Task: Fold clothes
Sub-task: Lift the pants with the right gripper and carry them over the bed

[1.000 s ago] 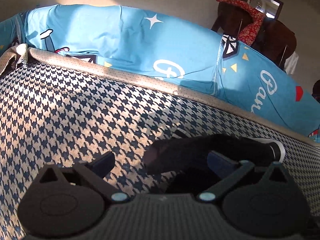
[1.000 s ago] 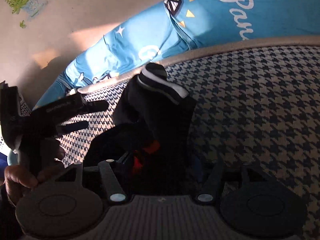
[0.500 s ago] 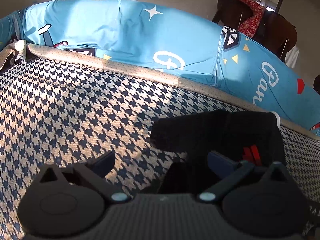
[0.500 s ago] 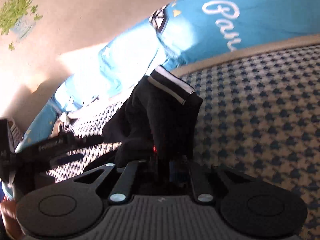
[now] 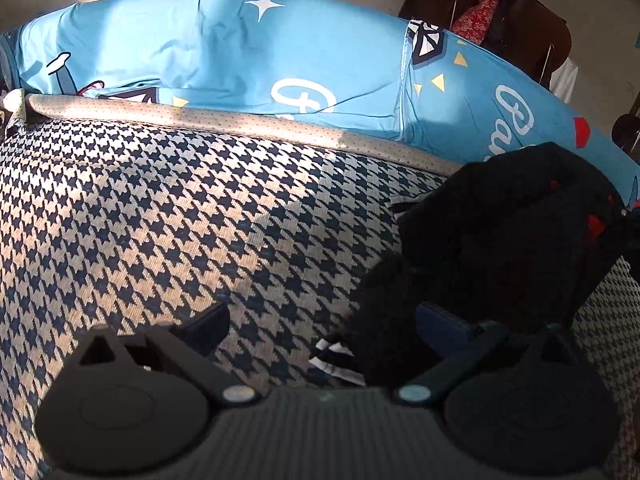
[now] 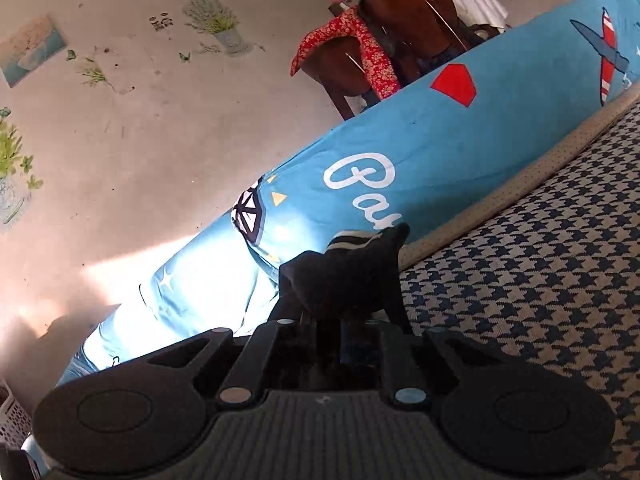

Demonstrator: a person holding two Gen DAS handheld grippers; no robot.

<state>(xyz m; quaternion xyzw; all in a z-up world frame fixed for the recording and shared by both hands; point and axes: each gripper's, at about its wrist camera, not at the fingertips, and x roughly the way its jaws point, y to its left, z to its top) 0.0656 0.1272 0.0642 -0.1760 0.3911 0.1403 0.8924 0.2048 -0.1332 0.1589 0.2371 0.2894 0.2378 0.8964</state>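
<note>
- The left gripper [image 5: 320,320] is shown low over the houndstooth cover [image 5: 160,208]; its jaws are spread wide, and nothing is gripped between them.
- The left gripper's right finger [image 5: 440,318] is seen against the dark fabric; whether it touches the fabric cannot be told.
- The black garment [image 5: 500,232] is seen at the right of the left wrist view, partly raised off the houndstooth cover, with its lower part resting on the cover.
- A black-and-white striped band [image 5: 332,356] of the garment is seen lying on the cover between the left gripper's fingers.
- Small red marks [image 5: 596,226] are visible on the garment's right side.
- The right gripper [image 6: 344,332] is shown with its jaws drawn narrow and clamped on the black garment [image 6: 344,280], which is bunched directly ahead of them.
- A striped cuff [image 6: 350,240] is seen at the top of the bunched fabric in the right wrist view.
- A tan dotted border [image 5: 200,118] runs along the far edge of the houndstooth cover.
- A blue printed sheet [image 5: 224,48], with white lettering, stars and triangles, lies just beyond that border.
- A dark wooden chair [image 6: 404,16] draped with a red floral cloth [image 6: 360,44] stands behind the blue sheet.
- Plant decals [image 6: 216,20] are seen on the wall in the right wrist view.
</note>
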